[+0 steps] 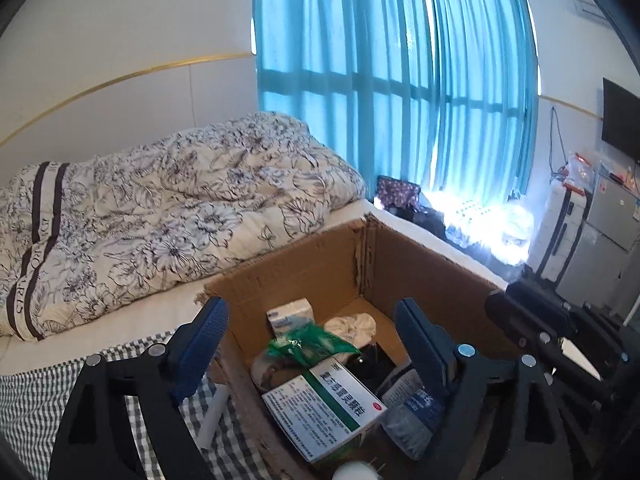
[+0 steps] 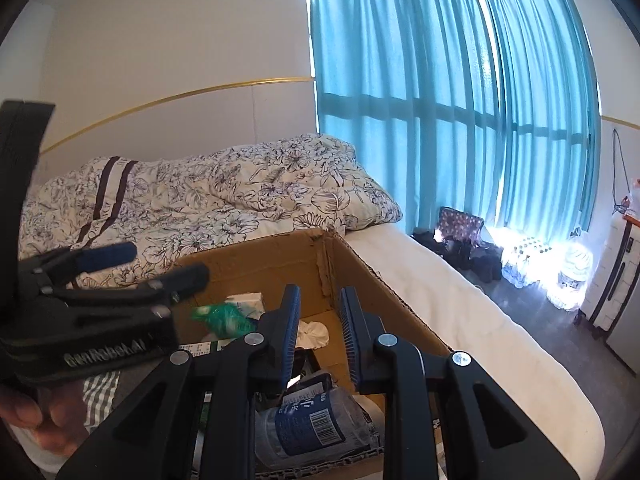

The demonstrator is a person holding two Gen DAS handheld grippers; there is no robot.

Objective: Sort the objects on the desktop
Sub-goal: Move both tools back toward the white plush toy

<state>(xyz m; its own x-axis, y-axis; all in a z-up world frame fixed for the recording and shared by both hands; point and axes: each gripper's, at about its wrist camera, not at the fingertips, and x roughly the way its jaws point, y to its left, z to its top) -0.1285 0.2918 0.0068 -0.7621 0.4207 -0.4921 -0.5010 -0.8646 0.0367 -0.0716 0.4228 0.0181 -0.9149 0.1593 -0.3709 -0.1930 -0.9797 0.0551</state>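
Holding medicine box, bottle: cardboard box.

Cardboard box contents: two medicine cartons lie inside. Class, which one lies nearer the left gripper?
The large white carton with the green stripe, right between the left gripper fingers. The small pale carton sits farther back, toward the box's far wall.

**Backlit Room, Blown-Out Floor**

Daylight came through the translucent teal curtains, casting window-bar shadows on them. Glare washed out the pale clutter on the floor beneath, perhaps bottles. The black handheld left gripper looked motion-blurred. Fisheye distortion bent walls, and dark vignetting ringed both views.
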